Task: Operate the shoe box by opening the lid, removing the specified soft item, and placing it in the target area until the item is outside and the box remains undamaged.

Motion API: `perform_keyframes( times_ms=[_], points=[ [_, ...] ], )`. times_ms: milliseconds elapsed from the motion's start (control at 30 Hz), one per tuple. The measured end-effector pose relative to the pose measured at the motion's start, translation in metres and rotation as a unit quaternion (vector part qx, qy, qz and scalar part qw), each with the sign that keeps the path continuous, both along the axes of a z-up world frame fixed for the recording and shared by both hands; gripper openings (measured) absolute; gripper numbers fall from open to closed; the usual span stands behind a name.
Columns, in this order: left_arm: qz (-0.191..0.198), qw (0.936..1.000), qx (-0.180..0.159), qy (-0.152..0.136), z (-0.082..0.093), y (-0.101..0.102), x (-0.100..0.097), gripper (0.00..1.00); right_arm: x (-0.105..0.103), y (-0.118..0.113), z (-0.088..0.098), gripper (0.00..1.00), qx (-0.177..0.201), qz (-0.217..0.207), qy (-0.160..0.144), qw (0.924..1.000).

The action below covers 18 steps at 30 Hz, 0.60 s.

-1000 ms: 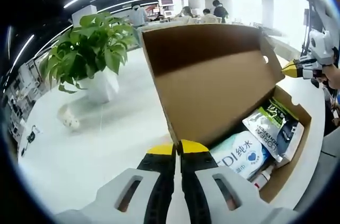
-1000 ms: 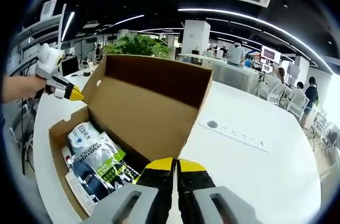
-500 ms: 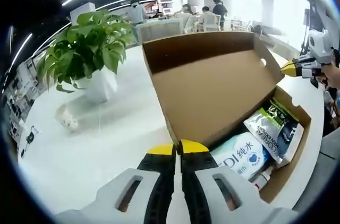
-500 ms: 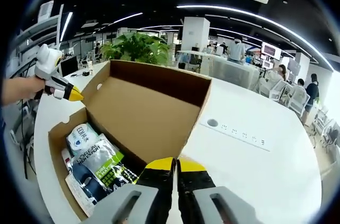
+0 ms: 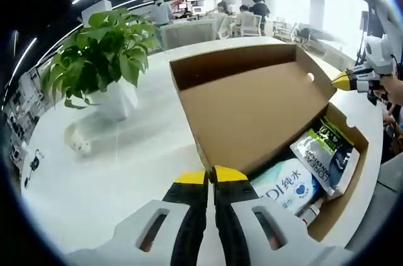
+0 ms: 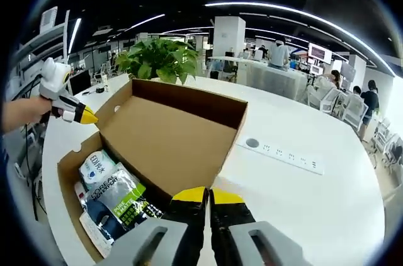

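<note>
Holding both grippers, left (image 5: pixel 210 176) and right (image 6: pixel 206 195), closed on nothing, I saw the box (image 6: pixel 170 137) lid open.

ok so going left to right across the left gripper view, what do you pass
potted plant → open box lid → blue-and-white wipes pack → grey-green pouch → the other tool's yellow tip at the far right edge
</note>
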<state>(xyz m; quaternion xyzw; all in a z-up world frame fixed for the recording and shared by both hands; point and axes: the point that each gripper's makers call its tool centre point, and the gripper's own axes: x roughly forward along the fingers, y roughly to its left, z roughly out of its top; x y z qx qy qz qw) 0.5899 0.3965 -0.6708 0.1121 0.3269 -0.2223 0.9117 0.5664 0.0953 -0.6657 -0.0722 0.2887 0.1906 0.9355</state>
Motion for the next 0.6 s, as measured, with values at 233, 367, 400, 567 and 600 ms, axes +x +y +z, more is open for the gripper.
perform_keyframes(
  times_ms=[233,367,400,567,600],
  points=[
    [-0.001,1.0000,0.001,0.006,-0.0012,-0.0001,0.0034,0.01,0.0029,-0.0002,-0.0010,0.00,0.008,-0.005,0.010,0.9999],
    [-0.002,1.0000,0.001,0.008,-0.0019,0.0000,0.0054,0.01,0.0043,-0.0004,-0.0019,0.00,0.012,-0.008,0.013,0.9998],
    [-0.002,1.0000,0.002,0.009,-0.0021,0.0000,0.0057,0.01,0.0050,-0.0007,-0.0023,0.00,0.014,-0.009,0.015,0.9997],
    [-0.003,0.9999,0.002,0.012,-0.0034,0.0003,0.0089,0.01,0.0087,-0.0014,-0.0046,0.00,0.015,-0.010,0.022,0.9996],
    [-0.003,0.9999,0.002,0.013,-0.0035,0.0002,0.0091,0.01,0.0093,-0.0015,-0.0049,0.00,0.016,-0.011,0.024,0.9995]
  ],
)
